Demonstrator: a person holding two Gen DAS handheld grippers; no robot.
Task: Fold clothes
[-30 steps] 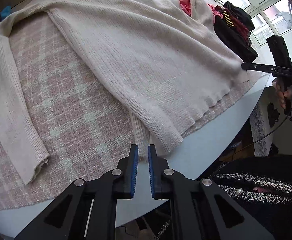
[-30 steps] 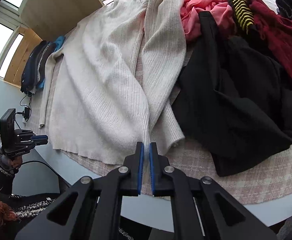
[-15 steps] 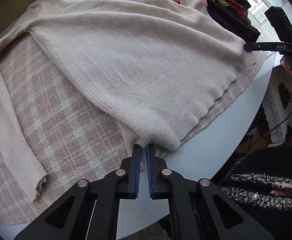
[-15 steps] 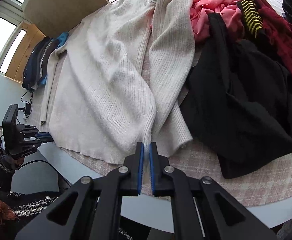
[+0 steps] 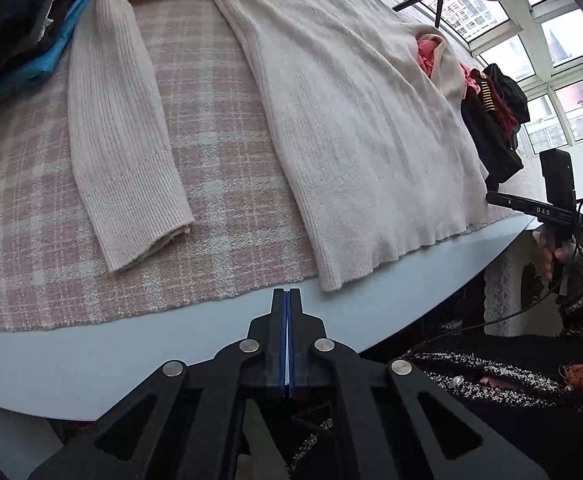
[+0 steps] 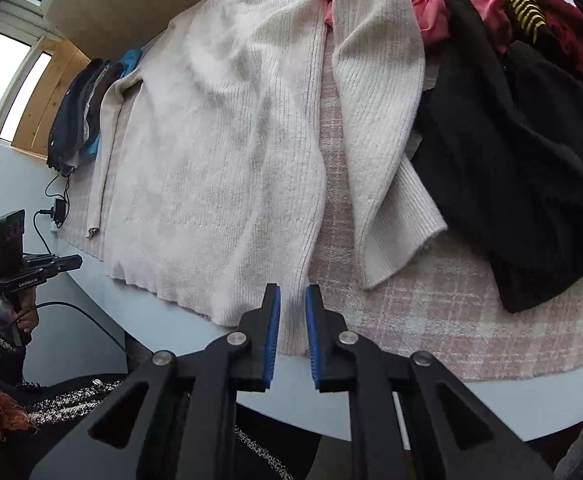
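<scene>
While the cream sweater (image 5: 351,120) lies spread flat on the pink checked cloth (image 5: 211,200) that covers the desk (image 5: 131,344), I have my left gripper (image 5: 287,300) at the near edge with its blue pads pressed together and nothing between them. It sits over bare desk, just short of the cloth's edge and a little left of the sweater's near left hem corner, not touching the knit. One sleeve (image 5: 123,128) runs down the cloth to the left of the body, its cuff well apart from the hem.

From the right wrist view, my right gripper (image 6: 292,320) stands narrowly parted, and the near right hem corner of the sweater (image 6: 227,152) lies between the two pads (image 6: 272,332); I cannot tell whether they are pinching the fabric or merely straddling it. The other sleeve (image 6: 379,128) drapes down just right of the body, a strip of checked cloth showing between them, its cuff lying near the desk's front edge.

To the right of that sleeve a black garment (image 6: 511,168) lies heaped, with pink fabric (image 6: 443,4) and a dark red piece (image 6: 563,28) farther back. At the far left, a stack of dark and blue clothes (image 6: 83,116) sits by the sweater's shoulder.
</scene>
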